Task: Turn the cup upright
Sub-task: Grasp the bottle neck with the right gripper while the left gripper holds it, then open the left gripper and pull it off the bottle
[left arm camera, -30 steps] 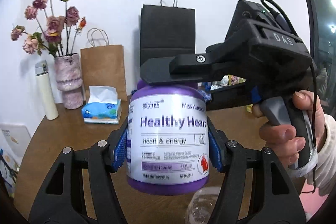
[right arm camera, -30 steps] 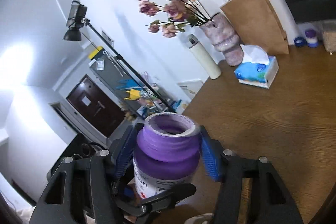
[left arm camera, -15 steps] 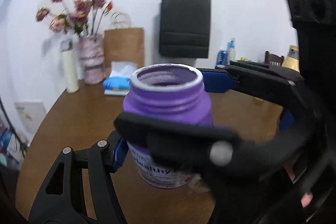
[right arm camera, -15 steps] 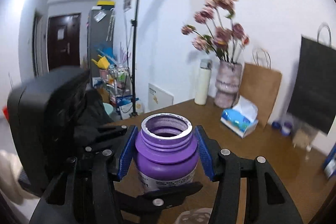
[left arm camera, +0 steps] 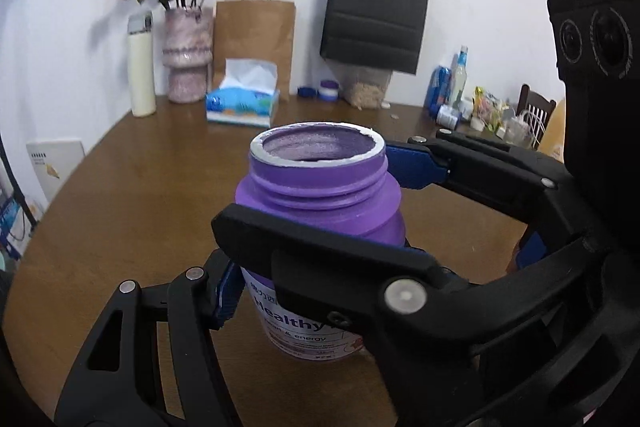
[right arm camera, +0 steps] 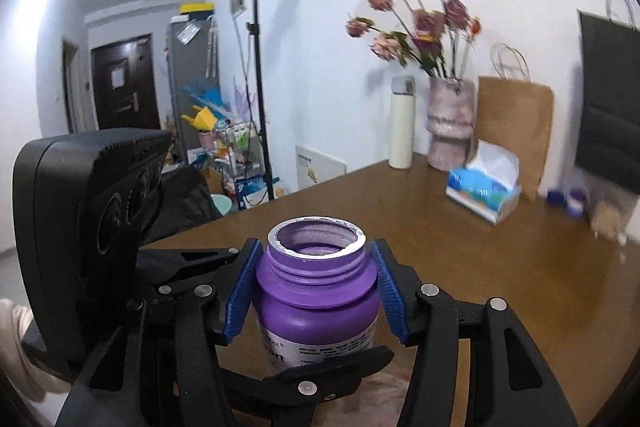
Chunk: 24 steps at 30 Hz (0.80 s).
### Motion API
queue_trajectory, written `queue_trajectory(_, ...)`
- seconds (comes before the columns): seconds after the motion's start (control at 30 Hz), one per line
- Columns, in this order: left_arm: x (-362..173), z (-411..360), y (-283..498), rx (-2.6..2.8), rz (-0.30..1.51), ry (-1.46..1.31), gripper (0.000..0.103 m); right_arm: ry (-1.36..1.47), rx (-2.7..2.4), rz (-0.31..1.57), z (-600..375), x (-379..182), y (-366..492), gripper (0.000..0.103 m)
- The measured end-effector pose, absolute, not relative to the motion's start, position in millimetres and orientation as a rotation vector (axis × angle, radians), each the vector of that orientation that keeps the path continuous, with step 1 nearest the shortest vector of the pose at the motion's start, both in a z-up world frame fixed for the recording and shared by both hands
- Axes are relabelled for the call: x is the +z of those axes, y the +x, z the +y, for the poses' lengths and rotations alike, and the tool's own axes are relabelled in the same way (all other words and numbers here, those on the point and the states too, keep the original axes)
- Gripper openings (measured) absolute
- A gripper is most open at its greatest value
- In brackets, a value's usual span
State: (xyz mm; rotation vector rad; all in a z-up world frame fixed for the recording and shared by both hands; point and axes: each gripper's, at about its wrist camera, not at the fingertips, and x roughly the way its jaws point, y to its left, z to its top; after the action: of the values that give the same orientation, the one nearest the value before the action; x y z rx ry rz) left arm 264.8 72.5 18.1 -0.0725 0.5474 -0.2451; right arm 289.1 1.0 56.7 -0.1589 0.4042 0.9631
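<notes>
The cup is a purple wide-mouth jar [left arm camera: 320, 211] with a white "Healthy Heart" label. It stands upright, open mouth up, just above or on the brown table [left arm camera: 132, 187]; I cannot tell if it touches. My left gripper [left arm camera: 316, 291] is shut on its body; only its left blue pad [left arm camera: 228, 291] shows, the right side is hidden behind the right gripper's finger. My right gripper [right arm camera: 316, 291] holds the jar [right arm camera: 316, 291] at the shoulder from the opposite side, blue pads [right arm camera: 240, 291] pressed to both sides.
At the table's far edge stand a white thermos [left arm camera: 141, 67], a pink vase with dried flowers [left arm camera: 187, 55], a tissue box [left arm camera: 242, 99], a brown paper bag [left arm camera: 256, 39] and a black bag [left arm camera: 376, 19]. Bottles and clutter [left arm camera: 472, 99] sit at the far right.
The jar has been turned from mouth-down to mouth-up between both grippers, and both views have levelled out. It now sits lower, near the table.
</notes>
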Motion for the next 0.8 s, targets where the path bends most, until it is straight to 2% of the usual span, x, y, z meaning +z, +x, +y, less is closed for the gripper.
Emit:
queue_trajectory(0.2,-5,64,275,-0.262,0.637,-0.086,0.059,-0.181,0.946,0.505,1,27,300,0.063)
queue_trajectory(0.6,-19,10,267,-0.349,0.733,-0.023,0.061,-0.200,0.858,0.536,-49,9,284,0.063)
queue_trajectory(0.63,-18,4,263,-0.362,0.724,-0.017,0.061,-0.205,0.840,0.536,-55,10,282,0.062)
queue_trajectory(0.7,-17,-4,260,-0.371,0.715,-0.012,0.070,-0.219,0.807,0.525,-66,12,279,0.058)
queue_trajectory(0.73,-16,-7,259,-0.370,0.712,-0.007,0.071,-0.230,0.782,0.518,-71,12,278,0.055)
queue_trajectory(0.8,-16,-10,257,-0.385,0.708,-0.010,0.072,-0.239,0.754,0.512,-81,12,278,0.055)
